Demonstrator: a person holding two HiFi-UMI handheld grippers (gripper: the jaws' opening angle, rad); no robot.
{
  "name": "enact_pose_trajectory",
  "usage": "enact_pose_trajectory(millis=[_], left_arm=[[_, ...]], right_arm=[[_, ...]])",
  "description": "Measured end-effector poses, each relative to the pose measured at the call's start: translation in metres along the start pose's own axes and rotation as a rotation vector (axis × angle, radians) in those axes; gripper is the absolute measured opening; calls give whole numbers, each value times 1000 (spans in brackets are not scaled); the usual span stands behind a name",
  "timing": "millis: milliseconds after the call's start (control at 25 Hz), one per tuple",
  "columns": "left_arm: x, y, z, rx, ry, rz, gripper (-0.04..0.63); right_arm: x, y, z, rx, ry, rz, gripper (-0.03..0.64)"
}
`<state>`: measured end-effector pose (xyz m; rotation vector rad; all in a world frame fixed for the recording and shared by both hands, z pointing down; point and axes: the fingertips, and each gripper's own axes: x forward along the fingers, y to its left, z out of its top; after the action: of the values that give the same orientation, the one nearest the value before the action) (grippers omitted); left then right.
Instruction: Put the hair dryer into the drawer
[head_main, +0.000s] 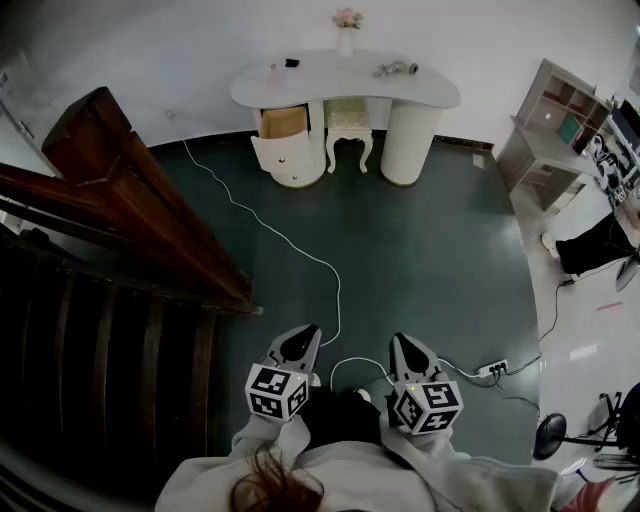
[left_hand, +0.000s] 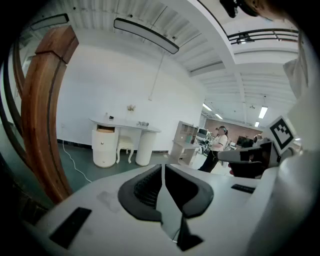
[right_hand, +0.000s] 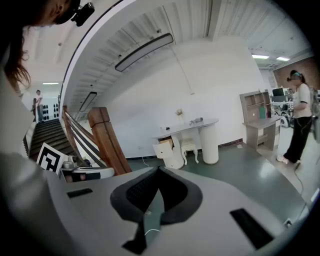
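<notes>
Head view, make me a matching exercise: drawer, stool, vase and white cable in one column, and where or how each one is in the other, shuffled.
Things:
1 drawer
2 stool
3 vase
4 white cable

Places or states:
A trailing across the floor
B standing on top of the table
C pulled open
D tucked under the table

Pairs: 1-C, 2-D, 3-B, 4-A
</notes>
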<state>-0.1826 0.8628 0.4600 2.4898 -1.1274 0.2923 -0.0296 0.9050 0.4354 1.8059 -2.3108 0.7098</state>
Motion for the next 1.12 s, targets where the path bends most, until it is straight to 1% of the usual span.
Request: enact_pose_trajectory(millis=[120, 200, 360, 480, 760, 880, 1000, 1120], left_arm=[[2, -15, -1, 5, -32, -3, 29], [4, -23, -5, 4, -48, 10, 29], [3, -45, -12, -17, -62, 15, 29], [5, -54, -9, -4, -71, 12, 29], [16, -54, -12, 9, -60, 26, 29], [24, -51, -9, 10, -58, 25, 29], [39, -40, -2, -5, -60, 20, 29], [62, -30, 6, -3, -55, 4, 29]], right_arm=[[-11, -12, -5, -7, -11, -10, 49], [-16, -23, -9, -8, -16, -25, 49], [-32, -40, -10, 3, -33, -45, 49], [-38, -46, -10, 8, -44, -45, 49], [-34, -64, -17, 58, -30, -56, 49], [-25, -68, -14, 56, -24, -54, 49], [-10, -71, -8, 49, -23, -52, 49], [11, -83, 2, 57, -19, -68, 49]])
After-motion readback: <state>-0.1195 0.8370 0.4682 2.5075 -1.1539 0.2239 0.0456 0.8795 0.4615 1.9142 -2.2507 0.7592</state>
